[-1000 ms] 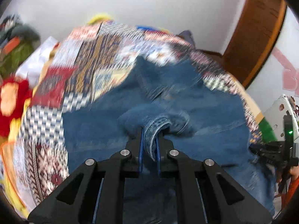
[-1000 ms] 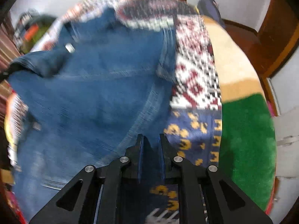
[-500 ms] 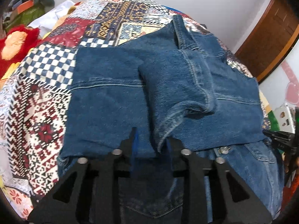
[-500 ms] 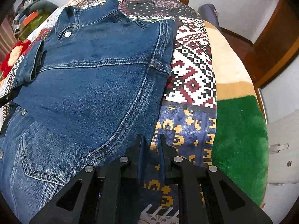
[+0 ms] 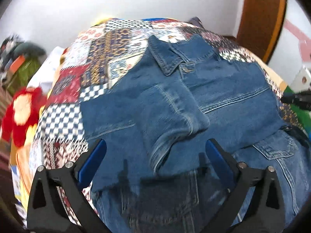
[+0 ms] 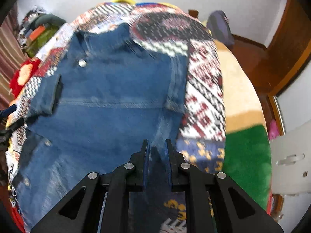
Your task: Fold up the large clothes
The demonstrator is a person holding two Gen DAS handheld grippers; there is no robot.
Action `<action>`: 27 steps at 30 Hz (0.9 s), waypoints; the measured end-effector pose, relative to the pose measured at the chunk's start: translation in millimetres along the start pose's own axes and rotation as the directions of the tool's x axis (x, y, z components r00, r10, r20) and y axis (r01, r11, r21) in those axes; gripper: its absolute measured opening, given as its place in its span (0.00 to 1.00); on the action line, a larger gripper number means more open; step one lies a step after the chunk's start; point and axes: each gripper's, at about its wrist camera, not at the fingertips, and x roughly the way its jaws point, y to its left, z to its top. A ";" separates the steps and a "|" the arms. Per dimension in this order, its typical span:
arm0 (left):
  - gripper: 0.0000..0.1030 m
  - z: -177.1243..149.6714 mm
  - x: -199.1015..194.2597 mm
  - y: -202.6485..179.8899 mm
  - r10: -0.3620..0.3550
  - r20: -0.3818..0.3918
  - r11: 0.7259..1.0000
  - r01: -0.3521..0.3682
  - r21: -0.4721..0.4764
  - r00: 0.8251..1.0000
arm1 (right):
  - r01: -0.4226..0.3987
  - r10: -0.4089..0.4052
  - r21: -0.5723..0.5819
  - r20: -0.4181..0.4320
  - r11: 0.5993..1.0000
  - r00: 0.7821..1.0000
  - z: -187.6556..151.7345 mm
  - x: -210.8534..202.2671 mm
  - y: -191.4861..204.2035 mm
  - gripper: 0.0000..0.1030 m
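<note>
A blue denim jacket [image 5: 223,89] lies spread on a patchwork bedspread [image 5: 108,44], collar at the far end. Its left sleeve [image 5: 175,116] is folded across the chest, with the cuff lying loose on the denim. My left gripper [image 5: 156,145] hovers over that cuff, its jaws opening wide and the pads clear of the cloth. In the right wrist view the jacket [image 6: 108,97] fills the left half. My right gripper [image 6: 156,147] is shut on the jacket's right side edge, and the denim runs up into its narrow gap.
A red and cream plush toy [image 5: 21,112] lies at the bed's left edge, with piled clutter [image 5: 21,62] behind it. A green blanket patch [image 6: 246,155] covers the bed's near right corner. A wooden door frame [image 6: 287,44] and a white cabinet [image 6: 291,159] stand to the right.
The left gripper laid the sleeve across the jacket and let go of the cuff, its jaws spreading wide. The right gripper stayed shut at the jacket's edge and rose a little.
</note>
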 end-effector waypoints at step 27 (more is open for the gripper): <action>1.00 -79.1 43.2 152.6 0.096 -0.218 0.910 -0.174 -0.377 0.971 | -0.057 0.057 -0.036 -0.023 0.998 0.998 4.8 49.1 19.1 0.11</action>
